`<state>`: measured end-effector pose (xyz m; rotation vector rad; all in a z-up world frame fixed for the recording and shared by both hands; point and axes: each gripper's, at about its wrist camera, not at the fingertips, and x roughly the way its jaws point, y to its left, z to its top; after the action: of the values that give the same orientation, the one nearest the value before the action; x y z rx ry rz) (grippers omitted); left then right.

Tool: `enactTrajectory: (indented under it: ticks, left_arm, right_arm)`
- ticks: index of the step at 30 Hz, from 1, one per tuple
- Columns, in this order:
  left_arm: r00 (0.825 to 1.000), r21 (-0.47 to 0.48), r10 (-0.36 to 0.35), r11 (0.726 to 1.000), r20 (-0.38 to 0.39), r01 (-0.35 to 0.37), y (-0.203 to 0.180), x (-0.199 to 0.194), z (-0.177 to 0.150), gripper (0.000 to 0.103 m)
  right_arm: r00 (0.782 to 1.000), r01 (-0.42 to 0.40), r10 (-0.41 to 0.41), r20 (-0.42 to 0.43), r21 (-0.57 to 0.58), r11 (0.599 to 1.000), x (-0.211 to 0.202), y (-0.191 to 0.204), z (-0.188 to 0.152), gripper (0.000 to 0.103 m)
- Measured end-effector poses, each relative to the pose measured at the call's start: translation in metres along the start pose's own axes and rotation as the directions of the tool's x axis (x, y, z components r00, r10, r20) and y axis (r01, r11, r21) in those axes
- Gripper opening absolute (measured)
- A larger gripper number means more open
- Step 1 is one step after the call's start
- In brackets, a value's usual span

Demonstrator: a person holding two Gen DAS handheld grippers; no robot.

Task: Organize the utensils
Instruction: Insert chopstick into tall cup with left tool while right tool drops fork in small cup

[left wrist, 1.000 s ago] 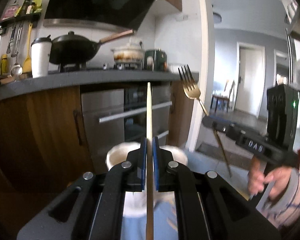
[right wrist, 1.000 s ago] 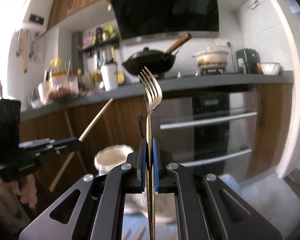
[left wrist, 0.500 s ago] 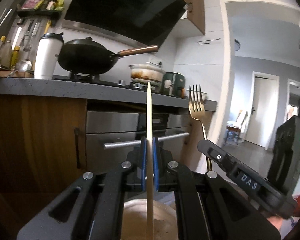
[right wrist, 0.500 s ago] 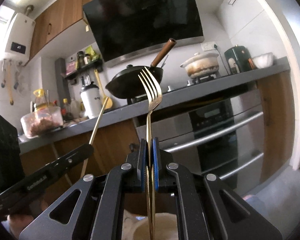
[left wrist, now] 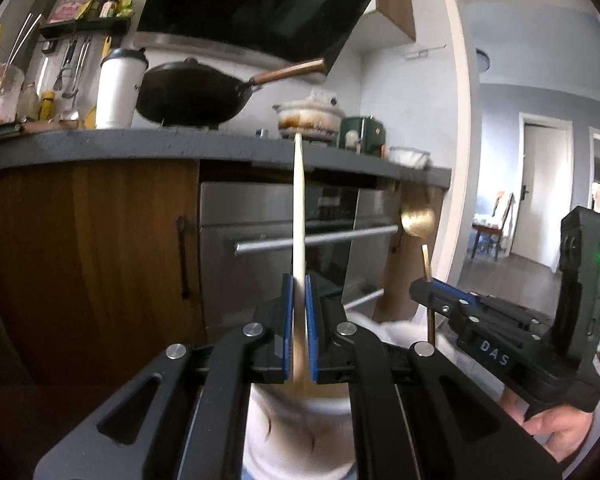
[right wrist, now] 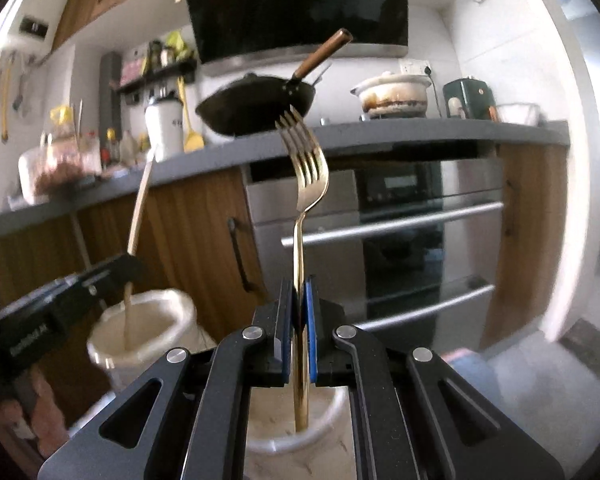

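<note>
My left hand-held gripper (left wrist: 299, 316) is clamped on a pale wooden chopstick (left wrist: 299, 208), upright above the white cup (left wrist: 300, 432); it looks light, stiff and held near mid-length. To its right, my right hand-held gripper (right wrist: 299, 320) pinches the gold fork (right wrist: 305, 184) by its thin, probably slippery handle, over that cup.

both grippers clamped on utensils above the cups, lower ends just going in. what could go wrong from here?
1. The fork is pinched low on its thin handle by the right gripper, tines high; it may pivot or slip sideways as it enters the right cup.
2. The chopstick in the left gripper is long above the left cup; released tilted, it could tip the cup.
3. The grippers are close together; they may bump.
</note>
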<state>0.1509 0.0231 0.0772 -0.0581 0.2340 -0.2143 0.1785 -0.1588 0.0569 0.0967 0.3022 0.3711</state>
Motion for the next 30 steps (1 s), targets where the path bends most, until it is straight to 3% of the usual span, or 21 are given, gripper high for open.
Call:
enactTrajectory:
  ticks: [17,20,30]
  left_arm:
    - [0.999,0.012,0.029,1.000,-0.036,-0.029,0.000,-0.009,-0.006,0.009]
    - [0.999,0.007,0.037,0.999,-0.028,-0.037,0.002,-0.012,-0.005,0.034]
    - [0.999,0.001,0.050,0.999,-0.008,-0.050,0.006,-0.022,-0.002,0.043]
  right_arm:
    - [0.998,0.001,0.000,-0.066,0.015,1.000,-0.010,-0.005,-0.015,0.007]
    - [0.998,0.012,-0.010,-0.067,0.026,1.000,-0.011,-0.008,-0.015,0.007]
    - [0.998,0.027,-0.026,-0.058,0.018,0.999,-0.011,-0.010,-0.013,0.008]
